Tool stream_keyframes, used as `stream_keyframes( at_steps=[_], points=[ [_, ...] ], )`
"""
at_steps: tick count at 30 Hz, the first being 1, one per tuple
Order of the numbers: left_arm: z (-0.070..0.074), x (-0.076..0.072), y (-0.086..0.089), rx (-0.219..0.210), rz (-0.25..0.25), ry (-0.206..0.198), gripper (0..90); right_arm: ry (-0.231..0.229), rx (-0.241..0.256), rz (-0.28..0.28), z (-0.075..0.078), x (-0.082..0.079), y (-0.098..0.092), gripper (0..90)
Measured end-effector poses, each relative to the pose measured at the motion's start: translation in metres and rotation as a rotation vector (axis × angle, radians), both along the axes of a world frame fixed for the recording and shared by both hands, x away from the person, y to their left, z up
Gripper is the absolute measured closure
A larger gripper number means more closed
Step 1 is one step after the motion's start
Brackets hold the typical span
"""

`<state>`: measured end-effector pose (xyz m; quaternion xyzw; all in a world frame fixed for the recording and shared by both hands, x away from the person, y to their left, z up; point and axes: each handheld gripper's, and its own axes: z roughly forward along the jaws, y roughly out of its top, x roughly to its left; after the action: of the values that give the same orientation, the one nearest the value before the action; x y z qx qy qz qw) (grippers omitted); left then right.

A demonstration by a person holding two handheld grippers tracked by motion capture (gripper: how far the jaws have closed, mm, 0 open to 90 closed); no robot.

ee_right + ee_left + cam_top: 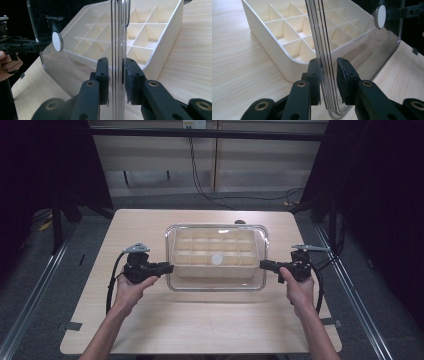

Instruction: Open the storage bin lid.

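I have both grippers at the ends of a clear lid (216, 285) that sits over a cream divided tray (212, 268) in the middle of the wooden table (200, 325). The tray's small square compartments look empty as far as I can see through the lid. A round white knob (217, 259) sits at the lid's centre.

My left gripper (167, 268) straddles the lid's left edge: in the left gripper view one pad touches the clear rim (322, 62) while the other pad stands just off it, so the jaws are not yet closed. My right gripper (264, 265) straddles the right edge the same way; in the right gripper view the rim (117, 50) runs between the pads with a thin gap on each side, jaws apart.
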<state>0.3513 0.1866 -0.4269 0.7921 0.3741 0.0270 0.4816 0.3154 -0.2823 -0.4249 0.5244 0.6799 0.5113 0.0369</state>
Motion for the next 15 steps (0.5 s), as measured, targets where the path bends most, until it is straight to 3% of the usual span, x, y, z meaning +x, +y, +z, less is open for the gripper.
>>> stream_keyframes(
  at_steps=[8,12,15],
  points=[
    [-0.001,-0.007,0.001,0.017,-0.021,0.004,73.5,0.006,-0.002,0.003,0.000,-0.011,0.000,75.0],
    [0.001,-0.012,0.005,-0.012,-0.031,0.014,74.3,-0.002,-0.001,0.004,0.000,-0.015,0.000,75.1],
    [0.002,-0.017,0.007,0.008,-0.039,0.015,74.5,0.004,0.005,0.012,-0.003,-0.020,0.002,75.0]
  ],
)
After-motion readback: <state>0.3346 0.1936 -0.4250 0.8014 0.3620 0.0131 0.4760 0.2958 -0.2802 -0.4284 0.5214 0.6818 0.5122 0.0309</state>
